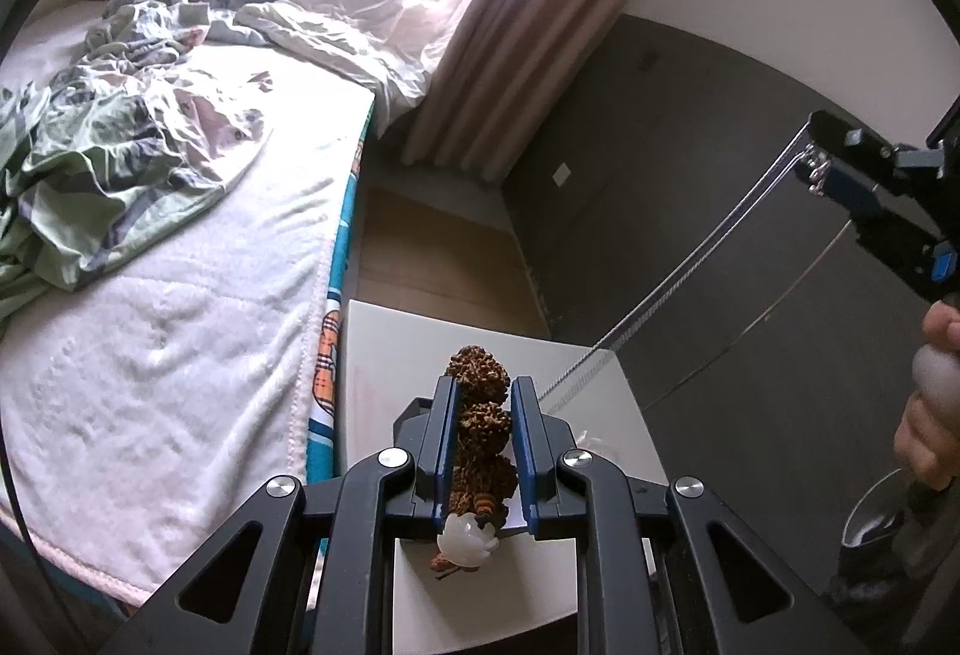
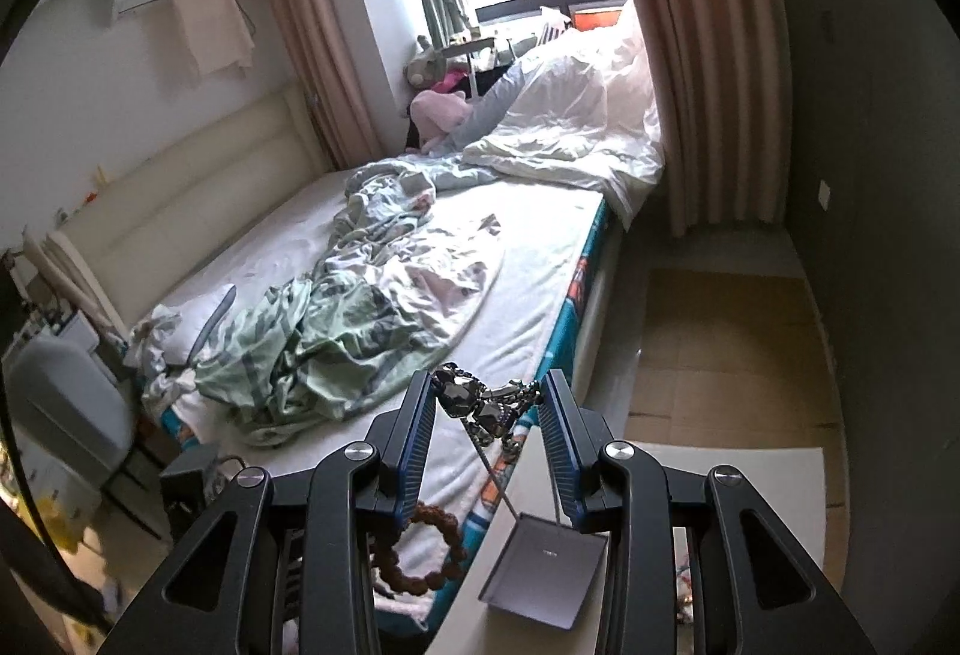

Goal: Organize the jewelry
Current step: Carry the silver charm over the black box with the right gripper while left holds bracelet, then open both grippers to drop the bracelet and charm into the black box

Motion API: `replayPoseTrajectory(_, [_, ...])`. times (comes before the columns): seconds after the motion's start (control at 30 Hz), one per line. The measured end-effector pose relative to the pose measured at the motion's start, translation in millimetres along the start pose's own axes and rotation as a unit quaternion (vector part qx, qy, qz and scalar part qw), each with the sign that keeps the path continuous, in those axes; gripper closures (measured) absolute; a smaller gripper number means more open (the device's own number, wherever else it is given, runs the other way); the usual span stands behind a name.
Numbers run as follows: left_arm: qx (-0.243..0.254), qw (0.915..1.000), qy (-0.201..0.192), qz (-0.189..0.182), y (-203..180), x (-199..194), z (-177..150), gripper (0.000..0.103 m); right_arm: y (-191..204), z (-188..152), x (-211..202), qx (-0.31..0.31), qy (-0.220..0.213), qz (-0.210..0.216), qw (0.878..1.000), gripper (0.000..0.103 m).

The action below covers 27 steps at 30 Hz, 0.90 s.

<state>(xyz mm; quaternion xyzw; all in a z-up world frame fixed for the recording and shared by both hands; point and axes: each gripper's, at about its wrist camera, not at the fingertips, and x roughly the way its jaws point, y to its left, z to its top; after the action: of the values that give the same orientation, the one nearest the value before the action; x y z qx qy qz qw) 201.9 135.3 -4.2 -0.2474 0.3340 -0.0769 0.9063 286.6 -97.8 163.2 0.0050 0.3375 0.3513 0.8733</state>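
a: while both tools are loaded, log it as mid-task. left gripper [image 1: 485,451] is clamped on the brown rudraksha-style bead bracelet [image 1: 480,415], held above the white side table [image 1: 384,355] by the bed [image 1: 180,325].

b: and the white bit near the fingers' base?

a: white carved bead [image 1: 467,534] on the same bracelet, hanging at the bottom. in the right wrist view the bracelet's loop [image 2: 420,547] dangles below the left tool.

b: right side?

a: right gripper [image 2: 489,406] has the dark faceted bead necklace [image 2: 474,403] between its fingers, raised. jaws look fairly wide though, beads touch the left finger and a link reaches the right one, so pinched or just draped, i cannot tell. its silver chain [image 1: 690,265] runs down taut toward the table.

b: any box?

a: dark gray open jewelry box [image 2: 540,571] on the table, looks empty apart from the chain end dropping at its back edge.

b: progress?

a: early to middle, my guess. nothing is stowed in view; both pieces are in the air. left to do: lower the necklace into the box, place the bracelet somewhere, maybe close up.
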Motion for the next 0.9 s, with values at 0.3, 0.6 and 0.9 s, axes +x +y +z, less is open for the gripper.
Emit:
replayPoseTrajectory(0.3, [-0.003,1.0000,0.007,0.004,5,2,-4,0.085,-23,-37,46,0.034,0.047,0.022,0.998,0.066])
replayPoseTrajectory(0.6, [-0.003,0.9997,0.021,0.008,6,16,-8,0.085,-70,-116,114,0.121,0.125,0.040,0.984,0.066])
replayPoseTrajectory(0.9, [0.009,0.9990,0.040,0.015,-1,32,-12,0.085,-93,-150,156,0.164,0.161,0.055,0.972,0.065])
